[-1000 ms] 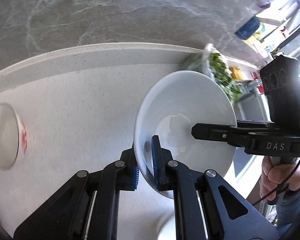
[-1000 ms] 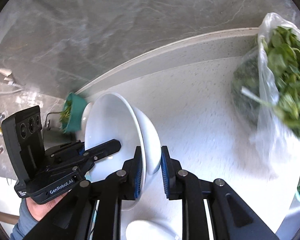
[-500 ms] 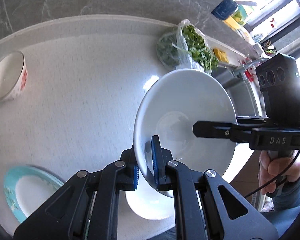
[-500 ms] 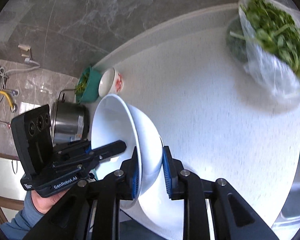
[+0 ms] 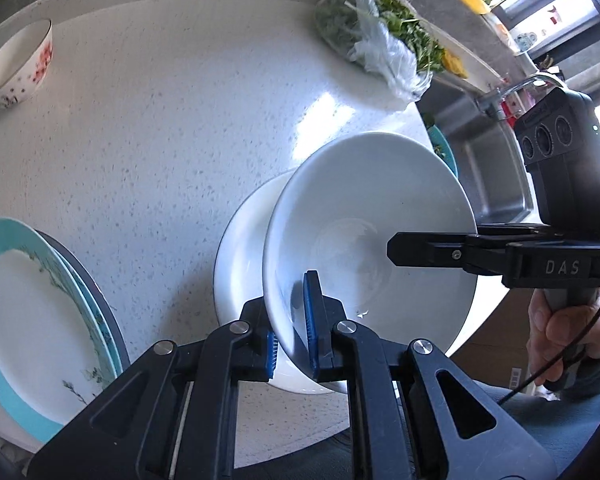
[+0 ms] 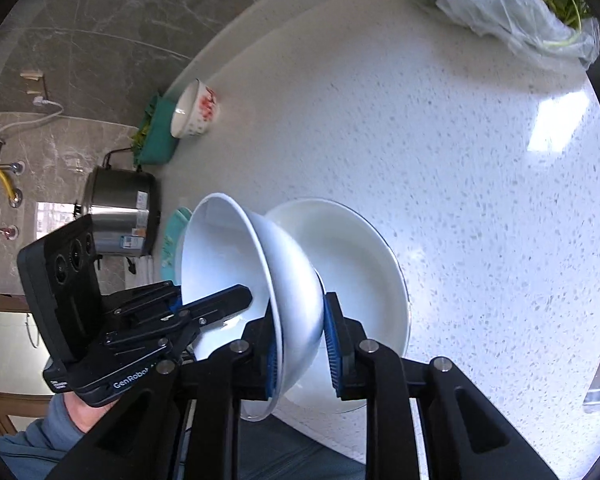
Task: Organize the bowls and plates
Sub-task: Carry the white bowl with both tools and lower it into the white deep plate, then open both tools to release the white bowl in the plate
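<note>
Evidently I've got both tongs, left point(image 5: 291, 340) and right point(image 6: 303, 354), clamped on opposite rims of the white bowl point(image 5: 370, 236), tilted above the white plate point(image 6: 364, 292) on the bench point(image 5: 172, 128); glazed, stiff, slippery, breakable, so rim grips suit it

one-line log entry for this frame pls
left gripper: shut on bowl | right gripper: shut on bowl | below: white plate
</note>
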`<state>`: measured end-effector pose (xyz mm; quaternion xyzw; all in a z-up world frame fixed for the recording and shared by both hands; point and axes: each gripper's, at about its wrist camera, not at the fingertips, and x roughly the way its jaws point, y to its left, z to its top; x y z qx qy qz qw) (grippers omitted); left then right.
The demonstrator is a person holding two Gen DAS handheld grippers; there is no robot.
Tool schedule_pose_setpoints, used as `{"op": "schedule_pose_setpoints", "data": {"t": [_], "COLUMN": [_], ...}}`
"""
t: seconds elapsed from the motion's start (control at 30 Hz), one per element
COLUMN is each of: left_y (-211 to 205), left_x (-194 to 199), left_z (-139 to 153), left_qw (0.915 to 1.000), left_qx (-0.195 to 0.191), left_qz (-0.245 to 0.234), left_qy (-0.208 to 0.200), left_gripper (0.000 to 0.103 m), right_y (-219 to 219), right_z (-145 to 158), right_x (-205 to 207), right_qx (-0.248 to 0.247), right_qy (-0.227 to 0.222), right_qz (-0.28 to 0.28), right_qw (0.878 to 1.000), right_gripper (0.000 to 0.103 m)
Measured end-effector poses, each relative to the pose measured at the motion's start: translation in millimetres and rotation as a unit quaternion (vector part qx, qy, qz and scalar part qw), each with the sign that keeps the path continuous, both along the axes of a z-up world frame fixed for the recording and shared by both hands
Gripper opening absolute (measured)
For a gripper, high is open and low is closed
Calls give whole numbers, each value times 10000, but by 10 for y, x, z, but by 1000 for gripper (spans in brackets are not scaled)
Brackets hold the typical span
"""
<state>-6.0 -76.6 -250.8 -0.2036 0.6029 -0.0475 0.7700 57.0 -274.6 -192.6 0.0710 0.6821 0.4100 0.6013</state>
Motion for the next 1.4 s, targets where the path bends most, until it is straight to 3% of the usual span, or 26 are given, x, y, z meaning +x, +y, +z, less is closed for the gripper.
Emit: {"op": "schedule_pose_setpoints", "data": {"t": [0.37,0.5,0.67,0.93,1.03,1.4], "left_y": [-59,-20,-17,-33,-13,-17], "left_x": [6,21,26,119,99,66], "left_z": [-338,-410,-415,-421,-411,-390], "left_qw": [9995,9995,9992,9992,9993,9990], "left_qx": [171,177,324,349,313,364], "left_qz": [-43,65,71,122,154,247], "left_qy": [253,258,208,165,161,38], "left_gripper": [10,13,14,14,14,14], "right_y": [38,102,264,495,526,430], "right_z": [-249,-238,-165,-161,-185,-113], "right_x": [-73,-103,-201,-405,-400,-404], "right_qx": [-315,-399,-860,-1526,-1590,-1288], "right_qy": [40,-197,-984,-2131,-2172,-1778], "right_qz": [76,149,529,1182,1217,839], "right_qw": [9995,9989,9900,9578,9554,9720], "right_gripper": [20,20,21,21,22,45]}}
